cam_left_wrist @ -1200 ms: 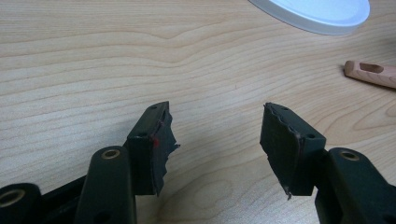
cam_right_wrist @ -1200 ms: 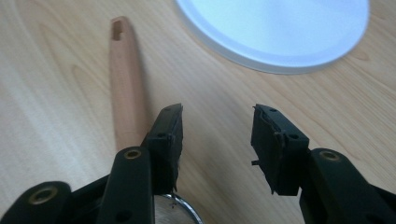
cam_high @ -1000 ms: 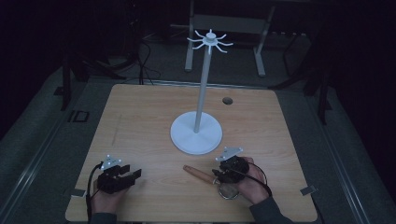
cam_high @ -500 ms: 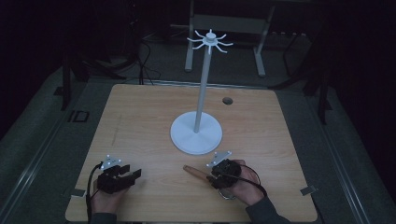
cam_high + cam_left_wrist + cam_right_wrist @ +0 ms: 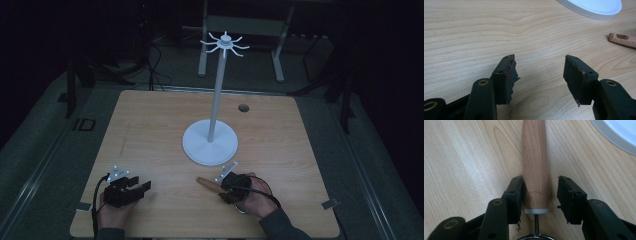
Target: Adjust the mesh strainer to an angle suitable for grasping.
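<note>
On the surface (image 5: 150, 130), the right gripper's (image 5: 540, 188) spread jaws straddle the handle (image 5: 535, 157), ungrasped; the left gripper (image 5: 540, 72) idles, spread.

A dim lab or test room: a bare wooden desk (image 5: 150, 130) with a cable hole (image 5: 243, 107), loose cables (image 5: 157, 70) on grey carpet (image 5: 40, 150), and a metal frame (image 5: 245, 25) behind.

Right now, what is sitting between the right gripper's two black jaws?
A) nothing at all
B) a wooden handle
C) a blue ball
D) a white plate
B: in the right gripper view, the wooden handle lies on the table between the open jaws of the right gripper, touching one jaw only.
</note>
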A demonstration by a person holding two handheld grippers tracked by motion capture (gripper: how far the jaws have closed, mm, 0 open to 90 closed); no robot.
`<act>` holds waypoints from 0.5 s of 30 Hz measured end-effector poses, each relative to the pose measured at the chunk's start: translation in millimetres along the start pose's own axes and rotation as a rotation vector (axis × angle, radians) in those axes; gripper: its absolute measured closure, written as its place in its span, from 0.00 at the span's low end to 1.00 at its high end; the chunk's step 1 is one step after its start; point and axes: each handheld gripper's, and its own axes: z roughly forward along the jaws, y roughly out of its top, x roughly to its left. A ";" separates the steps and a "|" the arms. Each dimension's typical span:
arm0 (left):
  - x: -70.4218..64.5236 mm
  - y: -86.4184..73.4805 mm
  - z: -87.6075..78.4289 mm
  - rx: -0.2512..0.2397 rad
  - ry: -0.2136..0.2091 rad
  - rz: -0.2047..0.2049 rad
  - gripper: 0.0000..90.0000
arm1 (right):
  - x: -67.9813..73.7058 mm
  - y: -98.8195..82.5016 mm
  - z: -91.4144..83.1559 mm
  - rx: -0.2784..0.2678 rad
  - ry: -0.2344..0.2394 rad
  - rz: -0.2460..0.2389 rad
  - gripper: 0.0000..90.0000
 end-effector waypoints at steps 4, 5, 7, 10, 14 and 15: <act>0.0 0.0 -0.2 -0.001 0.000 0.000 0.48 | -0.9 0.7 0.7 0.020 0.013 0.002 0.65; 0.1 0.0 -0.1 -0.002 0.000 -0.001 0.48 | -1.3 0.9 0.8 0.025 0.015 0.002 0.65; 0.0 0.0 -0.1 -0.002 0.000 -0.001 0.48 | -2.3 1.6 0.8 0.033 0.019 -0.002 0.65; 0.0 0.0 -0.1 0.000 0.000 0.001 0.48 | -3.4 2.6 0.8 0.046 0.022 -0.001 0.66; 0.0 0.0 -0.1 0.000 0.000 0.000 0.48 | -4.2 4.8 0.6 0.068 0.017 -0.012 0.67; 0.0 0.0 -0.1 0.000 0.000 0.000 0.48 | -4.4 5.2 0.5 0.074 0.018 -0.015 0.68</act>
